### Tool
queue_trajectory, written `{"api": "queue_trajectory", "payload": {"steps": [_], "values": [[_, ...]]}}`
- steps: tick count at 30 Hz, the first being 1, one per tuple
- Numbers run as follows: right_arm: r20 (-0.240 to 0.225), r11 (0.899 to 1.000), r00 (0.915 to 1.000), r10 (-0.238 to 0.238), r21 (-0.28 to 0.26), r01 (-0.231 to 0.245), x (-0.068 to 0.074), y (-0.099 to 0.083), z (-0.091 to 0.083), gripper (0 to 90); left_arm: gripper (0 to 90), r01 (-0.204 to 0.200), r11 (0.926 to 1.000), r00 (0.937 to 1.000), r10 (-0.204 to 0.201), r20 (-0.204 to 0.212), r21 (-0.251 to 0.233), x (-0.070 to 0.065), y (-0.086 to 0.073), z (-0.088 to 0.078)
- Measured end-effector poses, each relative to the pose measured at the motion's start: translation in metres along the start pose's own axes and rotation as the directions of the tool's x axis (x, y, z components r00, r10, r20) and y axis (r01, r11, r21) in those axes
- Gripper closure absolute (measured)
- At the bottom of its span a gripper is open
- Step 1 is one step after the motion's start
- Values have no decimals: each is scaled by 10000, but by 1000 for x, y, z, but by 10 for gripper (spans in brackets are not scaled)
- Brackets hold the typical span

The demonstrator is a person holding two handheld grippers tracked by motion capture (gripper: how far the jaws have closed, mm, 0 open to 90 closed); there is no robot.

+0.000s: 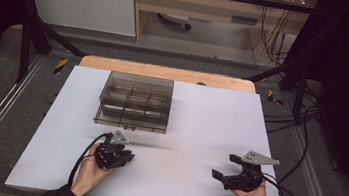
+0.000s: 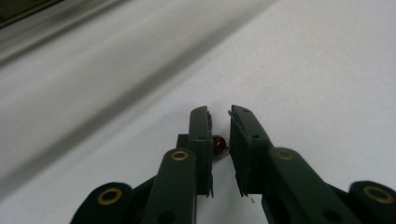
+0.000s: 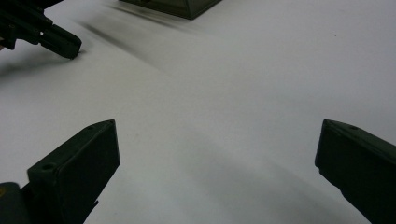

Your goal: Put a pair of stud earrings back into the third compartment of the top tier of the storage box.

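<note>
One small dark red bead [image 2: 219, 144] sits pinched between your left gripper's [image 1: 125, 156] nearly closed jaws, low on the white table [image 1: 198, 131] near its front edge. The compartment box [image 1: 135, 102] lies straight ahead toward the far edge, nearer this hand; your right gripper [image 1: 227, 166] rests spread and empty.

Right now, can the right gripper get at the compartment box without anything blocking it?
Probably yes. The right gripper is open and holds nothing, and bare white table lies between it and the compartment box; the left gripper sits off to the side.
</note>
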State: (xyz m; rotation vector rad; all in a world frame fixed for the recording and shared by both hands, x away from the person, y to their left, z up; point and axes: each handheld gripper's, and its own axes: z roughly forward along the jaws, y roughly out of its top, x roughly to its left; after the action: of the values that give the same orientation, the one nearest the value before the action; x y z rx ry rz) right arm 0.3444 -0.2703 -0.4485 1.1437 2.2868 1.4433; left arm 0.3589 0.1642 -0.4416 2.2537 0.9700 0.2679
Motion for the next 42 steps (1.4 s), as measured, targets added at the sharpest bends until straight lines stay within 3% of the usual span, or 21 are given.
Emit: {"api": "queue_trajectory", "payload": {"steps": [18, 42], "values": [[-16, 10000, 10000, -6, 2, 6, 0, 0, 0, 5, 801, -211, 9997, 9996, 212, 165, -110, -2, 2, -6], [-31, 10000, 10000, -11, 52, 11, 0, 0, 1, 5, 801, -134, 9984, 9991, 155, 384, -557, -2, 9, -27]]}}
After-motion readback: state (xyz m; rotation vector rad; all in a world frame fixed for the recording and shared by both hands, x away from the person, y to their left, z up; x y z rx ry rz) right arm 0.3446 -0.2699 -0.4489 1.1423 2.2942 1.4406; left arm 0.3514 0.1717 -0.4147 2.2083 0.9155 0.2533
